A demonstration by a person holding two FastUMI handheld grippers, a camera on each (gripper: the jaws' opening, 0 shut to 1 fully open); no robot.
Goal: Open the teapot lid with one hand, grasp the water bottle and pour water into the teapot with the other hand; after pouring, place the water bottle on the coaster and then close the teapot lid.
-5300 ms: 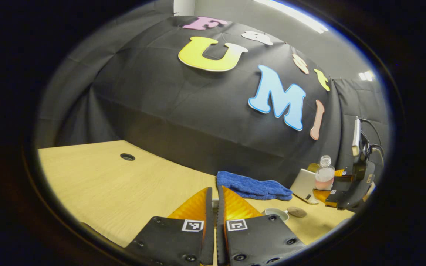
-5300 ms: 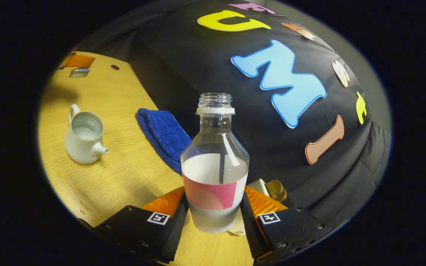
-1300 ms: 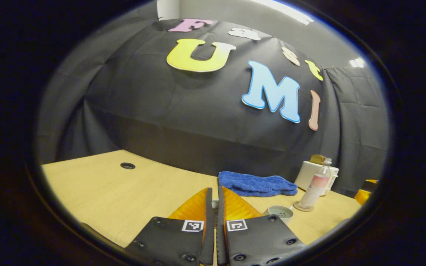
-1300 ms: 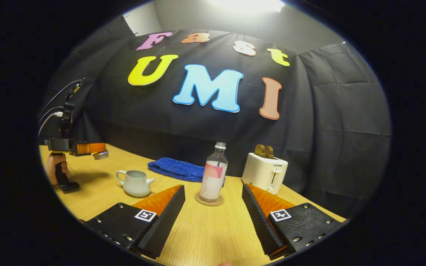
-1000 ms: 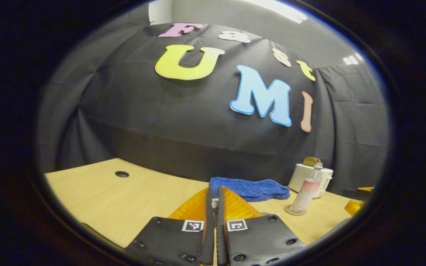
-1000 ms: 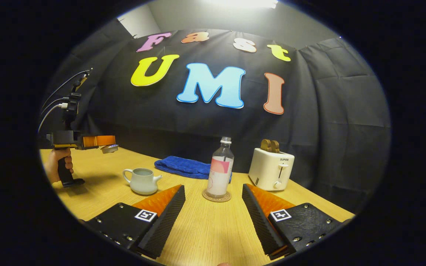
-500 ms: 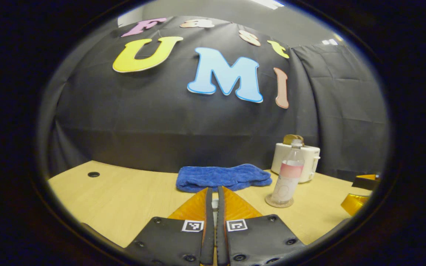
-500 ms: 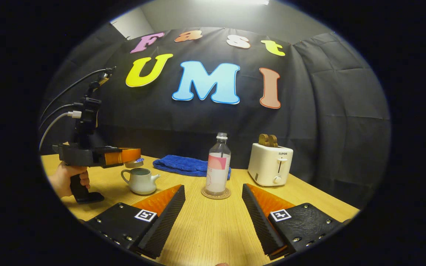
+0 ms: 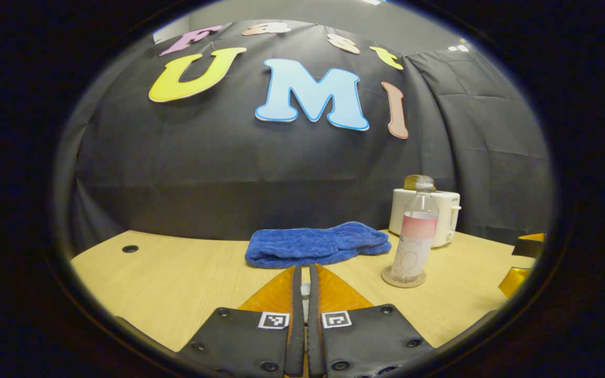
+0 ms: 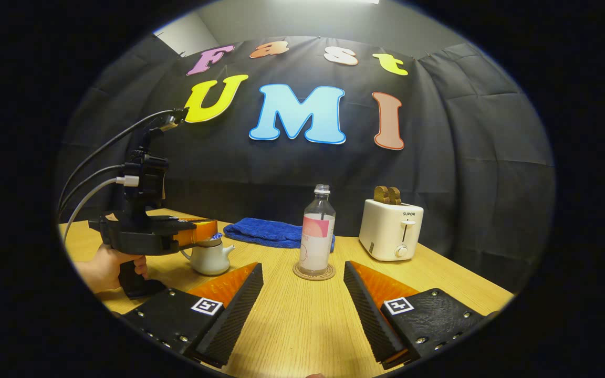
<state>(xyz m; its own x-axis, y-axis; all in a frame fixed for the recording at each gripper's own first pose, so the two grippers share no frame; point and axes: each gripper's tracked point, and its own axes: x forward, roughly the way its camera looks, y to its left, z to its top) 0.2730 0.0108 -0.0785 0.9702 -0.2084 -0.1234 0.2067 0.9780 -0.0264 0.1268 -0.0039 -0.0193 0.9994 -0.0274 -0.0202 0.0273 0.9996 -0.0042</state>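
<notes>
The clear water bottle (image 10: 317, 236) with a pink label stands upright on the round coaster (image 10: 314, 271); it is also in the left gripper view (image 9: 415, 236). My right gripper (image 10: 302, 310) is open, well back from the bottle, nothing between its fingers. The white teapot (image 10: 210, 258) stands left of the bottle. My left gripper (image 10: 212, 230), held by a hand (image 10: 105, 268), reaches over the teapot's top, shut on the teapot lid (image 10: 214, 240), which sits at the teapot's mouth. In its own view the left gripper (image 9: 305, 269) is shut with a white sliver of lid (image 9: 305, 287) between the fingers.
A folded blue towel (image 10: 263, 231) lies behind the teapot against the booth wall. A white toaster (image 10: 390, 228) stands right of the bottle. The wooden table (image 10: 302, 336) has a cable hole (image 9: 129, 248) at far left. Cables trail from the left gripper.
The left gripper has swung right and come down with the lid, from beside the teapot to right over its mouth. The right gripper has stayed open, back from the bottle.
</notes>
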